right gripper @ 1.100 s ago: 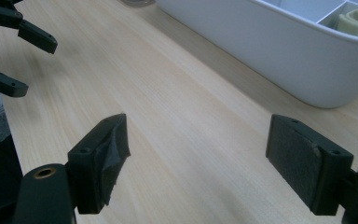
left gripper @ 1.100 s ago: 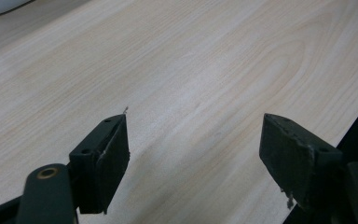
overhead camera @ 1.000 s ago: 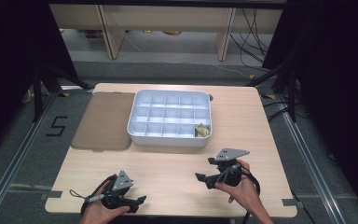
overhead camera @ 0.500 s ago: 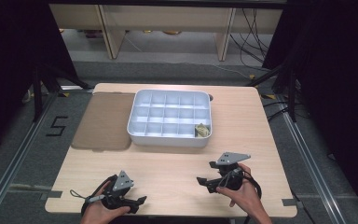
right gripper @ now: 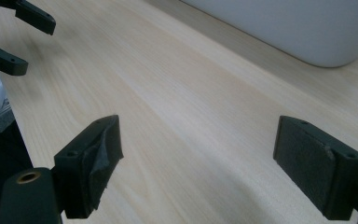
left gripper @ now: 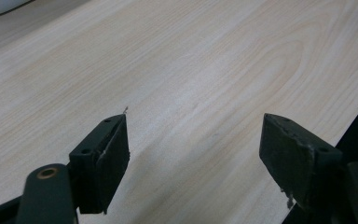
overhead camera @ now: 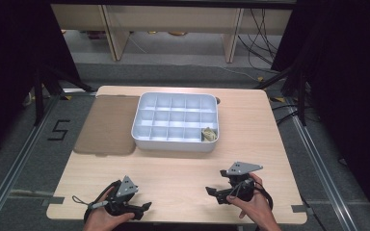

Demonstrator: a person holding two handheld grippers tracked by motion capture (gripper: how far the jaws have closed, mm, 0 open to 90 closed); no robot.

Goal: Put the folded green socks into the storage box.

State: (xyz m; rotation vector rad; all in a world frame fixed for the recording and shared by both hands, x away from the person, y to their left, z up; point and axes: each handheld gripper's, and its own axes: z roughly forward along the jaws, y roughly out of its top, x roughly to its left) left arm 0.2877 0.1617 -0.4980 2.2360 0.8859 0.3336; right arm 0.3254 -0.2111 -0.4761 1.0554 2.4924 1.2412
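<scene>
Table (overhead camera: 173,168): tray (overhead camera: 176,122) well beyond both tongs.

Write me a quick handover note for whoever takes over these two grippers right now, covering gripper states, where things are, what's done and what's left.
Left gripper: jaws open, nothing between them, low over the near left of the table.
Right gripper: jaws have just been opening, nothing between them, over the near right of the table.
Things: white compartment tray at the table's middle back, brown mat touching its left side. One small yellowish item lies in the tray's near right corner compartment; the other compartments look empty.
Done: that one item is in the tray.
Left: I can't tell; I see no other loose items on the table.
</scene>
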